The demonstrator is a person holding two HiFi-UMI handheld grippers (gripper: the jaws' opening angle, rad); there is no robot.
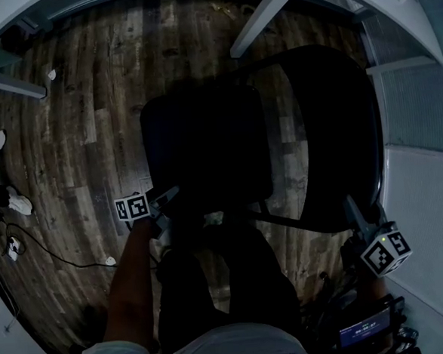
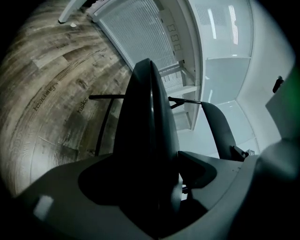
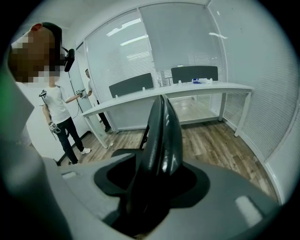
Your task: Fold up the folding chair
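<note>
a: nearest first. what have the jaws got?

b: the left gripper [image 1: 165,200] sits at the near left corner of the folding chair [image 1: 203,136]. its jaws stand wide apart with the edge of the seat [image 2: 147,136] between them, and i see no squeeze on it. the right gripper [image 1: 358,214] has its jaws closed on the near edge of the backrest [image 3: 161,136].

a: and where does the chair stand?

b: unfolded on the wood floor [image 1: 74,130], just in front of the wearer's legs [image 1: 214,286]. the seat is in the middle and the backrest to the right.

a: room round it?

b: the floor lies open to the left and beyond the seat. a cable [image 1: 53,252] lies at the near left, well apart from the chair. on the right a white wall panel [image 1: 427,196] runs close by the backrest. farther off, a white bench [image 3: 187,88] lines the windows, with one bench leg [image 1: 267,14] slanting down near the backrest's far end. a second person [image 3: 58,112] stands by the bench's left end.
</note>
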